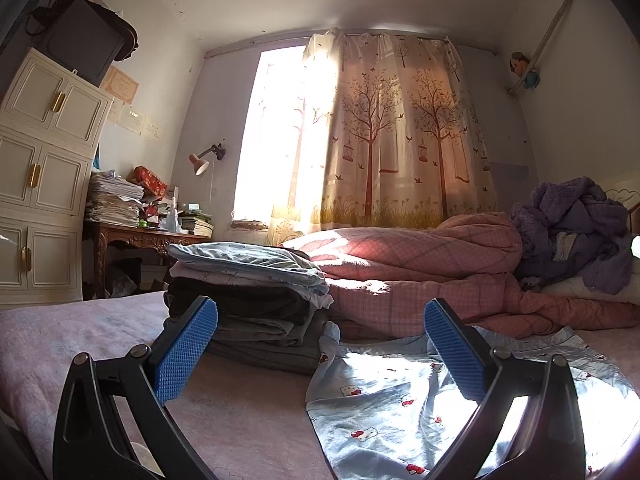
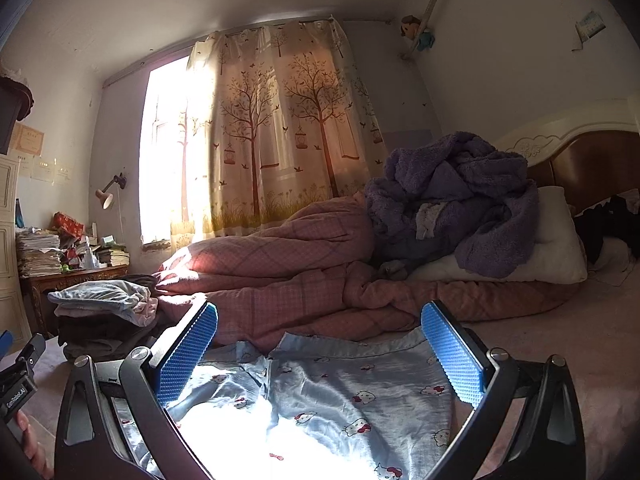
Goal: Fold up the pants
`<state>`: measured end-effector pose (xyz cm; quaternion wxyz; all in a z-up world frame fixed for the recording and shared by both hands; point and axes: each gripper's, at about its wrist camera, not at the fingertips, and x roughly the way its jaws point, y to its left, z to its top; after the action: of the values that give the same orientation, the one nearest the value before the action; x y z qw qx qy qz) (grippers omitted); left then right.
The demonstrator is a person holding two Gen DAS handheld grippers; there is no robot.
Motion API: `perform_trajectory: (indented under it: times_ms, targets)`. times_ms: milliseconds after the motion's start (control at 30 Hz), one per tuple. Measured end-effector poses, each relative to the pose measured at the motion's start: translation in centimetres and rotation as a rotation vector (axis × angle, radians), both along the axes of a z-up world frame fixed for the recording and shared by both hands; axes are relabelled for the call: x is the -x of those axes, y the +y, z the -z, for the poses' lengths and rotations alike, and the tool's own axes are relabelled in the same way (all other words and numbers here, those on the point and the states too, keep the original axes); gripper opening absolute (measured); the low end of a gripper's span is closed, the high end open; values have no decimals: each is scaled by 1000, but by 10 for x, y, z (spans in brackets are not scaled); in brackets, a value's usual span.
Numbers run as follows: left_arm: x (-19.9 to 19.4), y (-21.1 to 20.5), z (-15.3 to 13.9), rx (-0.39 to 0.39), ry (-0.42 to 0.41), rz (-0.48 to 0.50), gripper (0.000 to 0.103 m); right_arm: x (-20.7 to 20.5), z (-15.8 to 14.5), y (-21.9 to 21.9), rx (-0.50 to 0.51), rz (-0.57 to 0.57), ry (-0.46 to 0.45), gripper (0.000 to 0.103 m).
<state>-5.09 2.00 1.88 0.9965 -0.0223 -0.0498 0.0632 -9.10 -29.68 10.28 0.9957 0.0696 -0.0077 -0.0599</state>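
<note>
Light blue pants with a cartoon cat print [image 1: 400,412] lie spread flat on the pink bed sheet [image 1: 80,344]. They also show in the right wrist view [image 2: 320,396]. My left gripper [image 1: 320,332] is open, low over the pants' left edge, holding nothing. My right gripper [image 2: 318,334] is open above the middle of the pants, holding nothing. The left gripper's body [image 2: 20,376] shows at the left edge of the right wrist view.
A stack of folded clothes [image 1: 248,296] sits on the bed just beyond the pants' left side. A rolled pink quilt [image 1: 420,268] and a purple fleece heap [image 2: 452,200] lie behind. A white cabinet [image 1: 40,184] and cluttered desk [image 1: 140,232] stand left.
</note>
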Motion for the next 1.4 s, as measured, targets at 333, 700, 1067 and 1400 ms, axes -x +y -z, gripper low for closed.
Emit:
perform_trajectory:
  times_ms: [333, 700, 1067, 1400]
  targets:
    - [3, -19, -28, -27, 44, 57, 103, 31, -18, -36, -36, -65, -99, 103]
    - [-14, -80, -25, -129, 201, 191, 103, 36, -10, -69, -112, -72, -66, 103]
    - [-2, -78, -39, -42, 136, 202, 103, 35, -8, -63, -86, -68, -52, 103]
    - [5, -70, -43, -9, 164, 238, 103, 32, -7, -49, -25, -60, -31, 103]
